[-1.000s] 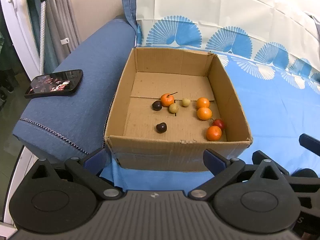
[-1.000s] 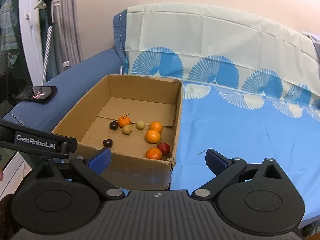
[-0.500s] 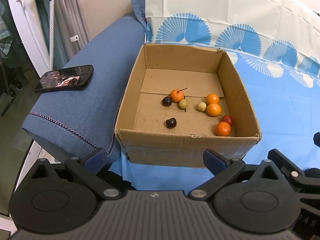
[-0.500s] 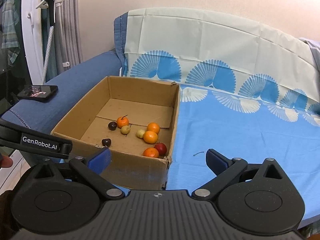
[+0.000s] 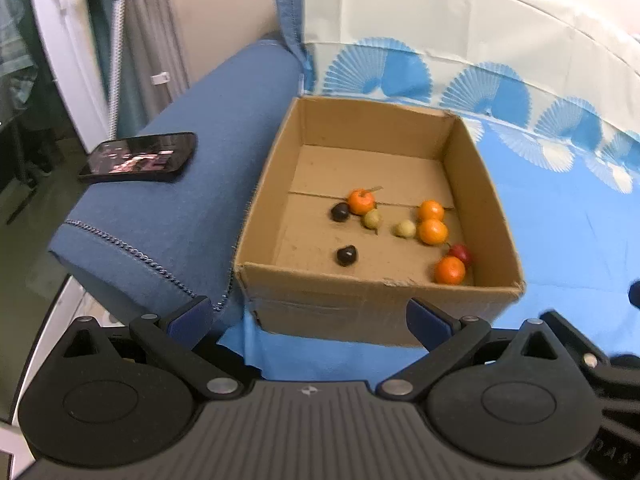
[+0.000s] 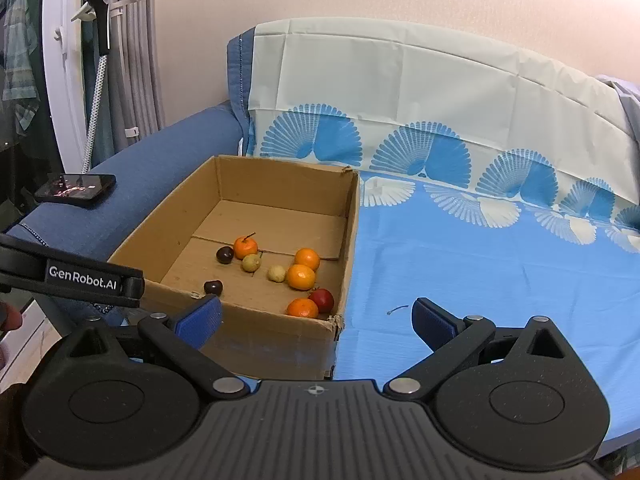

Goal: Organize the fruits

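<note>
Both pairs of tongs hang spread wide with nothing between their blue pads. The left tongs (image 5: 308, 316) hover just short of the near wall of the cardboard box (image 5: 376, 300), pointing into it. The right tongs (image 6: 316, 316) sit a little to the right, one pad over the box's near right corner and the other over the bedsheet (image 6: 500, 260).

The box stands open on the blue sheet, pressed against a blue sofa arm (image 5: 168, 204) on its left side. The fruits all lie loose on the box floor. Toward the middle sits an orange with a stem (image 5: 361, 201), touching a dark plum (image 5: 340, 212) on its left and a yellow-green fruit (image 5: 372, 220) just in front. A second pale yellow fruit (image 5: 405, 228) lies to the right, just beside two oranges (image 5: 431, 221) that touch each other. In the near right corner a third orange (image 5: 450, 270) rests against a small red fruit (image 5: 462, 254). Another dark plum (image 5: 346, 255) lies alone, nearer the front wall and apart from the rest.

A phone (image 5: 138, 157) with a lit screen lies flat on the sofa arm, well apart from the box. Behind the box the sheet, printed with blue fans, climbs over the backrest (image 6: 400, 92). At the far left stand a white door frame (image 6: 60, 80) and grey curtains (image 6: 136, 60).
</note>
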`<state>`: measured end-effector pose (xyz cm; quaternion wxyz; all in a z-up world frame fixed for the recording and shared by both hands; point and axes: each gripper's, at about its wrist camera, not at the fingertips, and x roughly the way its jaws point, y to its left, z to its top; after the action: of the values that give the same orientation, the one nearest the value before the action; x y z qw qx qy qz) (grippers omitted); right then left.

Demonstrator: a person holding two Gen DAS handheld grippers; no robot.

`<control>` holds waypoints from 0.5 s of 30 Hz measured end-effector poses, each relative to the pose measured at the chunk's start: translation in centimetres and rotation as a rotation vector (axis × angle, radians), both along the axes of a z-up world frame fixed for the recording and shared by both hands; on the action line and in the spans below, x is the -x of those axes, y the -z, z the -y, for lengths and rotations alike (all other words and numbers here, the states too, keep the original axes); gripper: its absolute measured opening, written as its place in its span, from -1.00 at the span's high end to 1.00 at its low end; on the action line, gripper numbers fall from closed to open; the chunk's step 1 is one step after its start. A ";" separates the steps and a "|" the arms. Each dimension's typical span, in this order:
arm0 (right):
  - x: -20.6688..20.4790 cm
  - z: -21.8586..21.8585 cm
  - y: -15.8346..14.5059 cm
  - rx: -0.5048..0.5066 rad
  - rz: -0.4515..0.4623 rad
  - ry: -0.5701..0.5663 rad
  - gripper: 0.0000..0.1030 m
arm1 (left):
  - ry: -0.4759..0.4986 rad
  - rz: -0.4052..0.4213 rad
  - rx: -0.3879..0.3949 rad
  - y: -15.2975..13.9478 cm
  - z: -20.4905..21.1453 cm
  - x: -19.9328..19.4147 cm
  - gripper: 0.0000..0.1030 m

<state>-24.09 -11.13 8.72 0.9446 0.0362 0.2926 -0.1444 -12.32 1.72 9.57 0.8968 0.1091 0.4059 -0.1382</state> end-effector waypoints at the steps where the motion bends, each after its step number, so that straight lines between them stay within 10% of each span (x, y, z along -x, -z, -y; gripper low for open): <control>1: 0.0 0.1 0.0 -0.002 0.002 -0.001 -0.96 | 0.019 -0.013 -0.006 0.2 0.1 0.0 -0.99; 15: 0.2 0.1 -0.1 -0.034 0.015 -0.037 -0.98 | -0.030 -0.013 -0.056 0.9 -0.4 -0.4 -0.99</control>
<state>-24.33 -11.21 8.82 0.9484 0.0480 0.2888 -0.1217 -11.89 2.14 8.62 0.8927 0.1272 0.4170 -0.1142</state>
